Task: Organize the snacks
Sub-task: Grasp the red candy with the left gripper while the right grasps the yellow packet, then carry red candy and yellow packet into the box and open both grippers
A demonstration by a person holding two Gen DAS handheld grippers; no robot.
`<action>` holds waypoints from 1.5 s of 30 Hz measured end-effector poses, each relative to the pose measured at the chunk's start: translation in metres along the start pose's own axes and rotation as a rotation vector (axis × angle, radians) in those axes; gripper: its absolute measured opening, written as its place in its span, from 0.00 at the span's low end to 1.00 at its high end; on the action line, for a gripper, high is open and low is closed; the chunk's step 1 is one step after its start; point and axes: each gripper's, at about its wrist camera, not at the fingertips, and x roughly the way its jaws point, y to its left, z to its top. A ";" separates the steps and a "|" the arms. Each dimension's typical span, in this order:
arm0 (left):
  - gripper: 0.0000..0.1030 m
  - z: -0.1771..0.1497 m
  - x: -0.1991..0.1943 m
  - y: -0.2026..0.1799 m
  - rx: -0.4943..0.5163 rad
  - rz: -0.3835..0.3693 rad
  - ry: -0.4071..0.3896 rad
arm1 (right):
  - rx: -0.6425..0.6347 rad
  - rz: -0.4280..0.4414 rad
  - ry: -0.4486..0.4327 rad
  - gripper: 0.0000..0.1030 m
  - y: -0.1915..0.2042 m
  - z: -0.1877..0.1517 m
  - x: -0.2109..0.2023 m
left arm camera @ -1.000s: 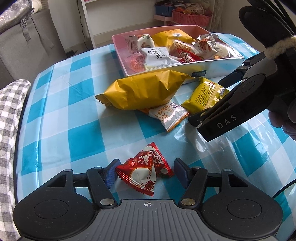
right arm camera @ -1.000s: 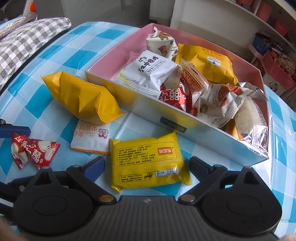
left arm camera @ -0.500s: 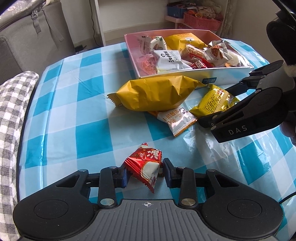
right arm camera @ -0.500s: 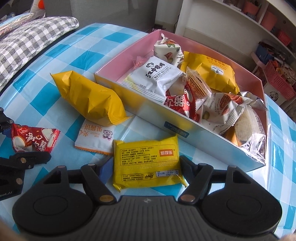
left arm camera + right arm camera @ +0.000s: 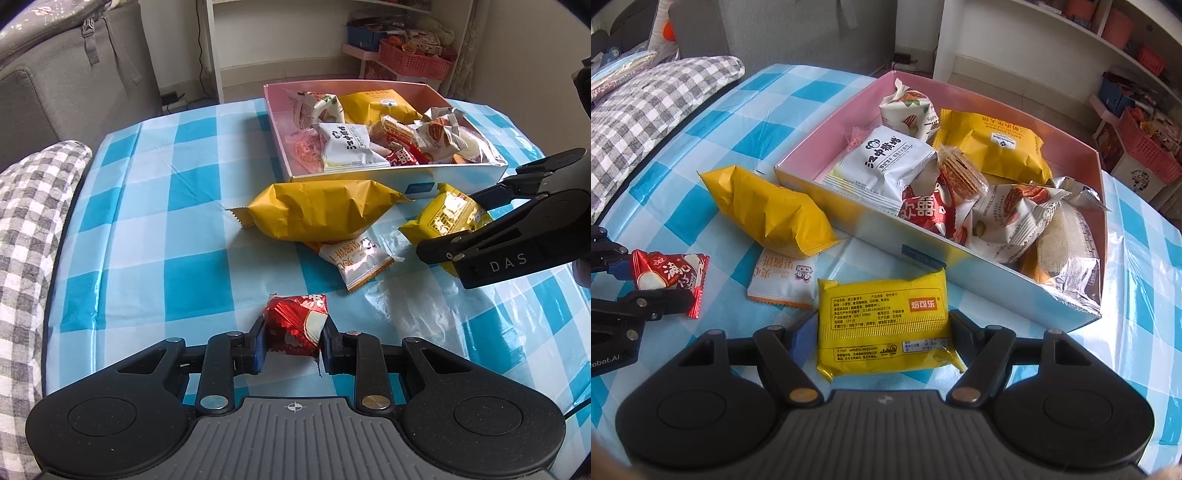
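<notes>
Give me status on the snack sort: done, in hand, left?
Done: several packets already in the pink box. In hand: left tongs shut on the red candy packet; right tongs shut on the flat yellow packet. Left: big yellow bag, white biscuit packet.

Bright, even daylight in both views, with no harsh shadow anywhere. Strong white glare on the glossy checked tablecloth [image 5: 402,306] in the left wrist view, just ahead of the right gripper [image 5: 448,225], washing out the blue squares there. Smaller specular glints on the red snack packet [image 5: 295,325] and on the crinkled foil wrappers inside the pink box [image 5: 1097,162]. Soft, short shadows under the big yellow bag [image 5: 768,210] and along the near wall of the box. Heavy fisheye bending toward the edges: curved table rim, bowed shelving, dark vignetted corners. Sharp in the centre, print on packets legible; slightly soft and smeared at the far periphery.
</notes>
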 end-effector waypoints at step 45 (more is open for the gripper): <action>0.25 0.108 0.034 -0.069 -0.175 -0.071 -0.201 | 0.473 -0.019 -0.309 0.68 -0.130 0.028 -0.035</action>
